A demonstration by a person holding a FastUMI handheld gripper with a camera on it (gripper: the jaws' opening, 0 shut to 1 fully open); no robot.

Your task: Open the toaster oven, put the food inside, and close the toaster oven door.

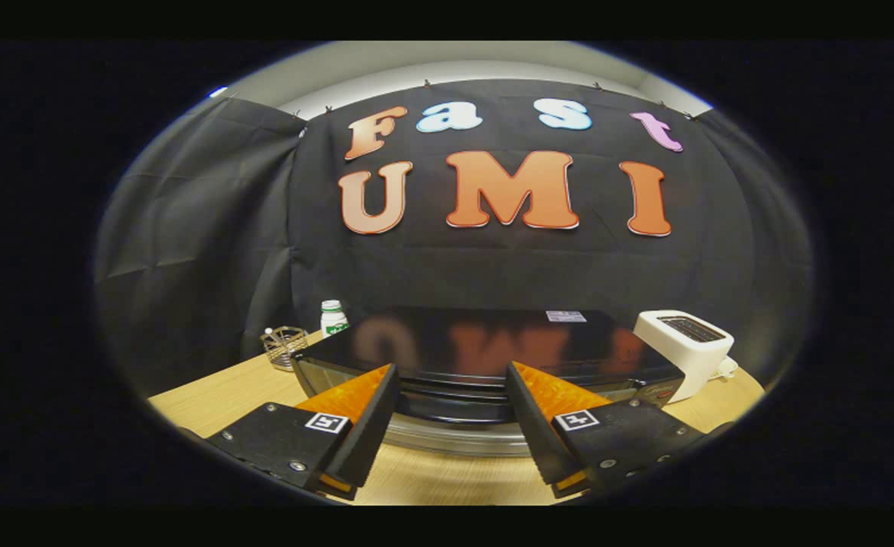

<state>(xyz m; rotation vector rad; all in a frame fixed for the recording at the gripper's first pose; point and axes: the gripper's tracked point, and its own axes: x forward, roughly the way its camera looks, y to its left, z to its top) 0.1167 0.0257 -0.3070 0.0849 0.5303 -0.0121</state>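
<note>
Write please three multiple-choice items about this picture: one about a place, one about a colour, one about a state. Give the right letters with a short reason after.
1. Where does the white toaster stand?
A. on top of the toaster oven
B. on the table beside the toaster oven
C. between the tool's fingers

2. What colour is the cap of the small bottle behind the toaster oven?
A. red
B. yellow
C. white

3. How is the tool now?
A. open, holding nothing
B. shut on the oven handle
C. shut on the bottle

Key:
1 B: it sits on the wooden table at the oven's far corner, not on its black top.
2 C: the cap looks white above a green-and-white label.
3 A: the fingers stand apart, with the oven's front showing just ahead between them.
</note>
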